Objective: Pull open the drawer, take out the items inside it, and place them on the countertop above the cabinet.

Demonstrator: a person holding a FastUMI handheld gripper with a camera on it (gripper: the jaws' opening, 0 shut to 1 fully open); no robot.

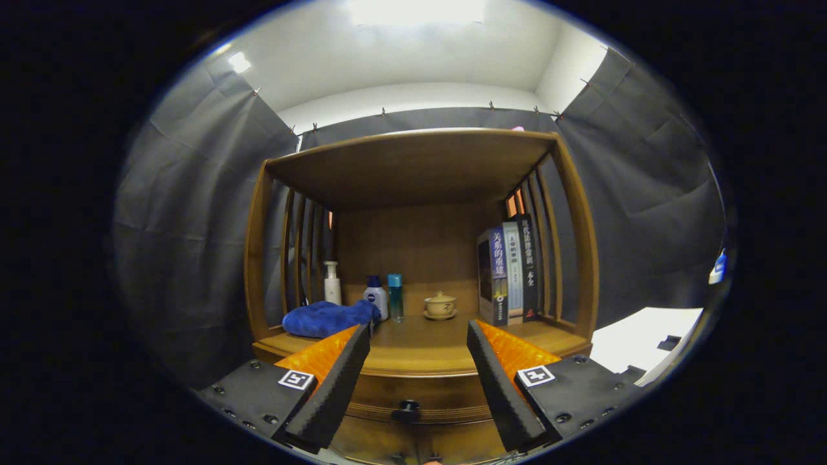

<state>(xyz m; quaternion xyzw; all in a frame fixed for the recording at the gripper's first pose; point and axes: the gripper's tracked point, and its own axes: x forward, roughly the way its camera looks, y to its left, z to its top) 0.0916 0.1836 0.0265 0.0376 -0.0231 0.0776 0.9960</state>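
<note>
A wooden cabinet (420, 361) with an open shelf stands straight ahead of me. Its drawer (413, 397) sits under the countertop, closed, with a small dark knob (408, 409) at the middle of its front. My gripper (418, 330) is open, its two fingers spread wide with nothing between them. The knob lies low between the fingers, a short way ahead of them. The countertop (426, 349) shows as bare wood between the fingertips. What the drawer holds is hidden.
On the countertop lie a blue cloth (326, 318) at the left, a white pump bottle (332, 283), two smaller bottles (385, 298), a lidded cup on a saucer (440, 305) and upright books (510, 271) at the right. A white surface (639, 336) lies right of the cabinet.
</note>
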